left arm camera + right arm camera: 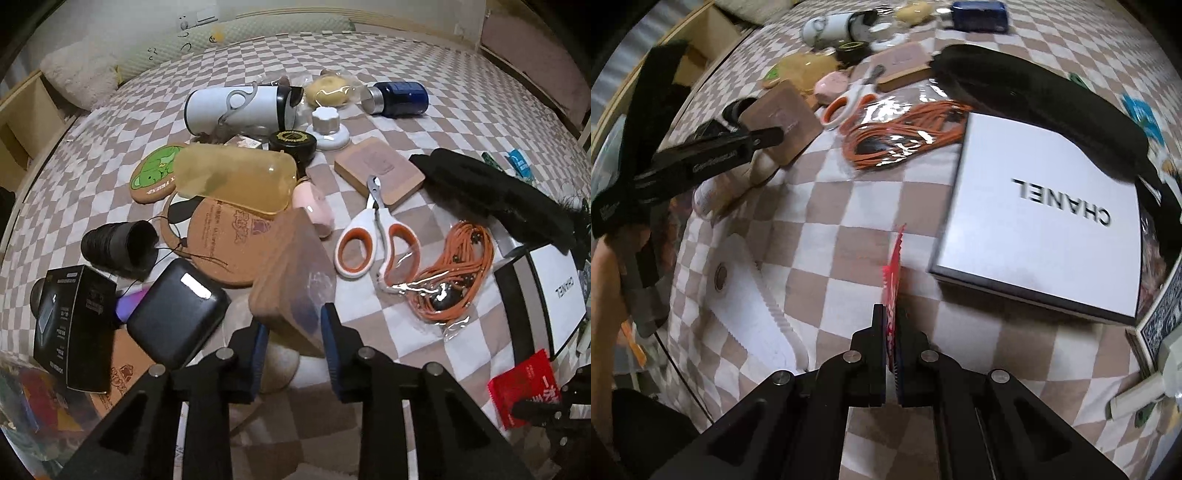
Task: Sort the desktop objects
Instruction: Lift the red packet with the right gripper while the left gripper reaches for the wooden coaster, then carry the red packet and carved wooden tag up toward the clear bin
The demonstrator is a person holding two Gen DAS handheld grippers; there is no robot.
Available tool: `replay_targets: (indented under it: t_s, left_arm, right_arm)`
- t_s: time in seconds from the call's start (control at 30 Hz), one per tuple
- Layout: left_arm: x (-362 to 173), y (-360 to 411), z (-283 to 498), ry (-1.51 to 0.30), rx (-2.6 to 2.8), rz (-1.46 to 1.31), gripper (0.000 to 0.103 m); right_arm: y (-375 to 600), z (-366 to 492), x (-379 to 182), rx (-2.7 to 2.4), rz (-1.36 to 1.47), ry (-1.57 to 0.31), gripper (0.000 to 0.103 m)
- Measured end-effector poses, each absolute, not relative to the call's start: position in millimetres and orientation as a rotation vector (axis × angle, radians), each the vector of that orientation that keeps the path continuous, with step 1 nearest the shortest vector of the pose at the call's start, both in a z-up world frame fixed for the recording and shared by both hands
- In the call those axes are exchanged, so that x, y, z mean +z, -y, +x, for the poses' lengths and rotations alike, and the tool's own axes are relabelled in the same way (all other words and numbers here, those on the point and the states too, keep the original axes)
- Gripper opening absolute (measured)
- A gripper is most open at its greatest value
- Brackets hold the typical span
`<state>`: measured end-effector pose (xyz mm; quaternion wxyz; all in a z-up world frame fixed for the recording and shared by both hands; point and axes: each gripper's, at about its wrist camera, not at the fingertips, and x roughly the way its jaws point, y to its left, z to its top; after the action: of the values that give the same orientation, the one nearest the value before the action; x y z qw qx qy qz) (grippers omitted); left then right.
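Observation:
My left gripper (293, 334) is shut on a brown square block (293, 280), holding it tilted above the checkered cloth; the same block (781, 123) shows in the right wrist view, clamped by the left gripper (768, 138). My right gripper (892, 325) is shut on a thin red packet (893, 273), seen edge-on and standing upright between the fingers. That red packet (524, 387) also appears at the lower right of the left wrist view. A second brown block (378, 171) lies flat further back.
Orange-handled scissors (373, 236), a bagged orange cord (454, 273), a white box (1041, 225), a long black case (1034, 99), a dark pouch (177, 314), a black carton (72, 328), cork coasters (218, 243), an amber case (232, 179), a white bottle (236, 107) and a blue jar (399, 98) crowd the cloth.

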<state>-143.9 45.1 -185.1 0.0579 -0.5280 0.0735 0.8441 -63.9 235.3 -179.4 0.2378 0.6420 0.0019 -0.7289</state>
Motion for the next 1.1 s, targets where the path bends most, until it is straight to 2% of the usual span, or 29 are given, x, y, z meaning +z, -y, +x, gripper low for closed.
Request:
replay_targets:
  t_s: [0.2, 0.4, 0.73, 1.1]
  left_arm:
    - [-175, -53, -144, -0.213, 2.543, -1.576, 0.015]
    - [-166, -48, -140, -0.198, 2.554, -1.570, 0.015]
    - [-109, -23, -119, -0.088, 2.647, -1.423, 0.015]
    - [-82, -8, -97, -0.055, 2.683, -1.349, 0.015]
  right_arm:
    - [-235, -66, -166, -1.984, 1.724, 0.058, 0.004]
    - [-235, -68, -156, -2.000, 1.716, 0.084, 0.004]
    - [-230, -70, -126, -2.066, 1.628, 0.136, 0.004]
    - [-233, -68, -99, -2.128, 1.554, 0.206, 0.004]
